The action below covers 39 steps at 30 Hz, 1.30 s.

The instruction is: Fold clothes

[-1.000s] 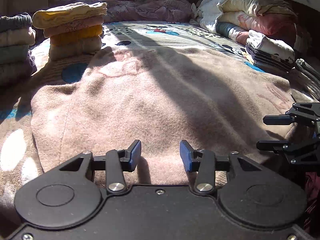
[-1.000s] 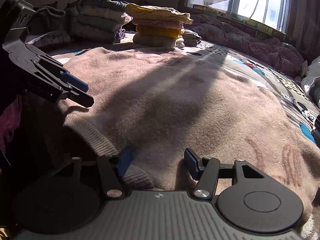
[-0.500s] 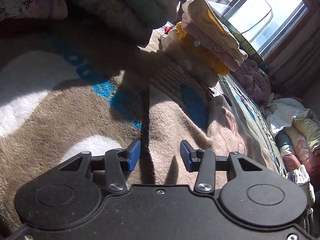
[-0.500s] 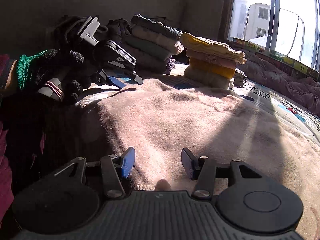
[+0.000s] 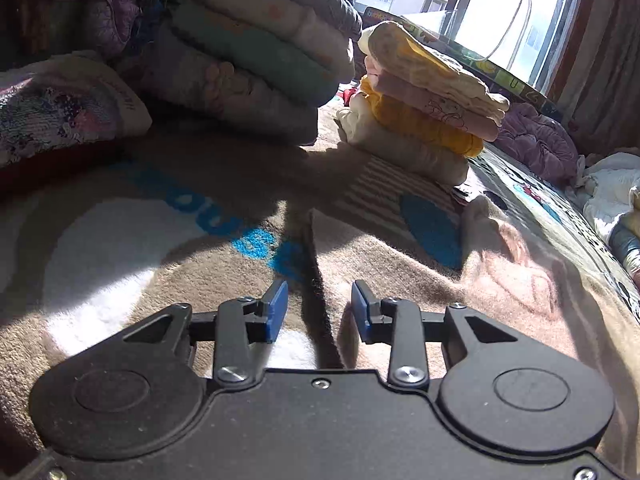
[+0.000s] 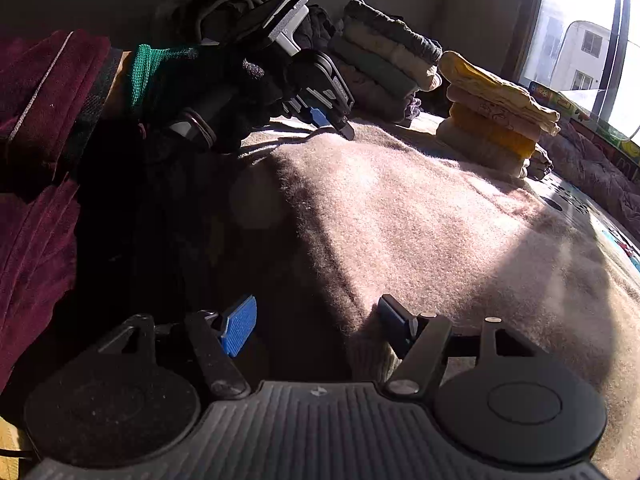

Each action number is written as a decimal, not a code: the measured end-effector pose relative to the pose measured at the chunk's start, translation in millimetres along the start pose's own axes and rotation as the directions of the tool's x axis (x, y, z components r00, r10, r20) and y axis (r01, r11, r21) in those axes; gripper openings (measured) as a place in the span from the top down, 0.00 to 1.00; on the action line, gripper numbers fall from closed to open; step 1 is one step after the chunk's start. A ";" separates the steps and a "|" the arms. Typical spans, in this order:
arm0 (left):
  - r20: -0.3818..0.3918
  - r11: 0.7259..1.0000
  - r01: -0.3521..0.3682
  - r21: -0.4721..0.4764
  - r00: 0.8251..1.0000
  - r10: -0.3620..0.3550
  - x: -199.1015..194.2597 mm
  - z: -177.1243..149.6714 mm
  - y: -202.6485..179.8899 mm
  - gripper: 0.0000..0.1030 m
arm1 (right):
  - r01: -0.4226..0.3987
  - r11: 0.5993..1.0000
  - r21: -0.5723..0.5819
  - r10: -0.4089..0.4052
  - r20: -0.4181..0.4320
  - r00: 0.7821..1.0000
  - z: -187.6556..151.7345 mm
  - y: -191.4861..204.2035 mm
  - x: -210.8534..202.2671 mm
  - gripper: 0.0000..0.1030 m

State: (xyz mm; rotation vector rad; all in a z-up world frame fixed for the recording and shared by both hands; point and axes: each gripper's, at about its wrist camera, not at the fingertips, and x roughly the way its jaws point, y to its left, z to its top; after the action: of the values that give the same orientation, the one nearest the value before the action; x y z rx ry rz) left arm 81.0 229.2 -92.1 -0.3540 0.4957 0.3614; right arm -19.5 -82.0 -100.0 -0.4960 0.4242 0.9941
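Left wrist view first: our left gripper (image 5: 319, 310) is closing, jaws narrow, straddling the pinkish sweater's (image 5: 460, 280) side edge, which runs straight away from us along the bed (image 5: 120, 248); pads aren't pressing yet.

Right wrist view: our right gripper (image 6: 316, 326) is opening, the sweater's (image 6: 420, 216) ribbed near corner loose between the fingers.

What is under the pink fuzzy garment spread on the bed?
The pink fuzzy garment lies on a patterned bed blanket with blue letters and white patches. What the blanket looks like beneath the garment is covered.
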 end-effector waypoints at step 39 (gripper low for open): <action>-0.229 0.665 0.490 0.564 0.866 -0.444 -62.7 -127.1 -279.3 0.63 | 0.597 0.595 0.538 -0.539 -0.283 0.793 -129.3 -148.2 -109.9 0.43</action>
State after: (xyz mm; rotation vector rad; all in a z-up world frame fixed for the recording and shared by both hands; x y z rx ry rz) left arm 95.7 -83.5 -97.4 0.1484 0.5442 -0.3308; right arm 41.9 -298.4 -114.8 -0.0608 0.5898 0.1622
